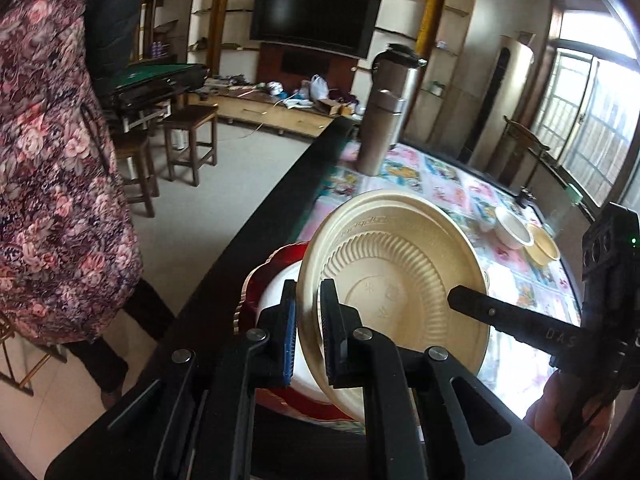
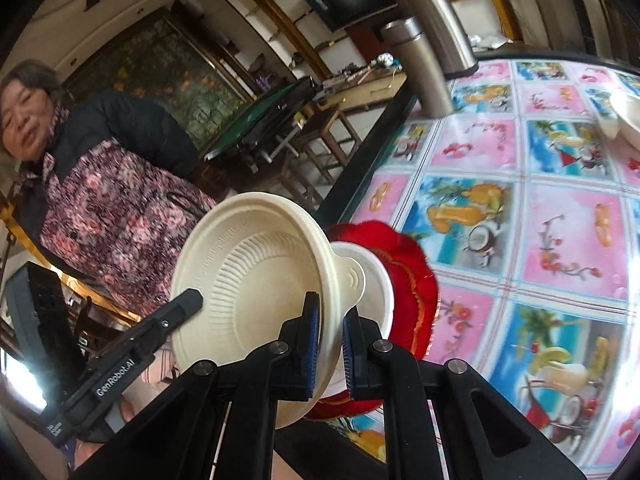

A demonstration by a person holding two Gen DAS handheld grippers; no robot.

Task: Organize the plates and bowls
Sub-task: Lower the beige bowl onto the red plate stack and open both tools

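Just ahead of both grippers: a cream bowl (image 1: 396, 276) hangs tilted on edge above a red plate (image 1: 276, 264) that carries a white bowl (image 1: 276, 300).
Left hand-held gripper (image 1: 308, 328): jaws closed on the cream bowl's rim, one pad inside the wall, one outside.
Right hand-held gripper (image 2: 330, 344): also clamped on that rim, beside a small tab handle (image 2: 352, 280), on the side opposite the left.
Why two grips: judged from the pose, pinching opposite edges keeps the thin, light bowl from twisting while it is steered over the stack.
Stack beneath: the red plate sits near the desk (image 2: 520, 208) edge, below and just beyond the fingertips; the white bowl rests in its middle, mouth up.
Likely step: lowering the cream bowl to nest in the white bowl; it needs levelling first.
Beyond the left gripper, well apart: two more bowls (image 1: 528, 236) lie touching on the patterned cloth, not yet gathered.
Farther ahead: two steel flasks (image 1: 384, 120) stand upright near the desk edge.
Left of the grippers: a person in a floral apron (image 2: 112, 220) stands off the desk.
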